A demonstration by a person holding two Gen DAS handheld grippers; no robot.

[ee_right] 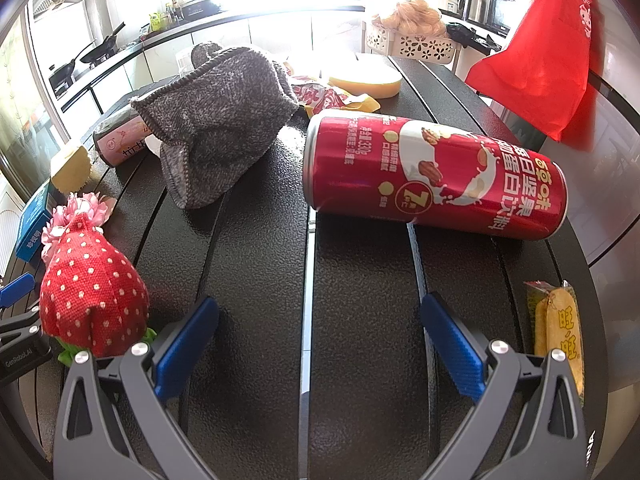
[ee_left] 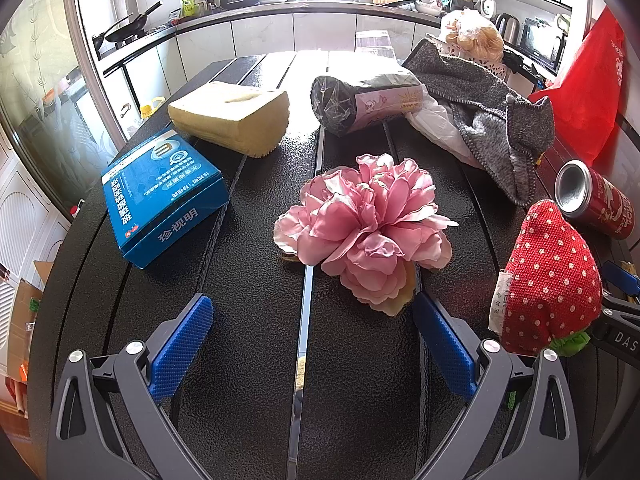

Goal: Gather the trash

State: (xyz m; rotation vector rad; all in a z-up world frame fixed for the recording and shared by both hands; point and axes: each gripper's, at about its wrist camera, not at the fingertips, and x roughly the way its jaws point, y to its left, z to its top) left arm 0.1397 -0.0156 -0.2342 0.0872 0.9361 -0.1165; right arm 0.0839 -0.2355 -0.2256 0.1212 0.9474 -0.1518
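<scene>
My right gripper (ee_right: 316, 340) and left gripper (ee_left: 312, 344) gape wide, empty; the red cylindrical drink can (ee_right: 432, 176) lies sideways toward the counter's (ee_right: 360, 320) right edge, probably empty, and may roll off if nudged

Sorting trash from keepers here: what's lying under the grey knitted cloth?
A white plastic bag sticks out from under the grey knitted cloth, beside the black bag roll. How far it runs, and anything else beneath, is covered.
</scene>
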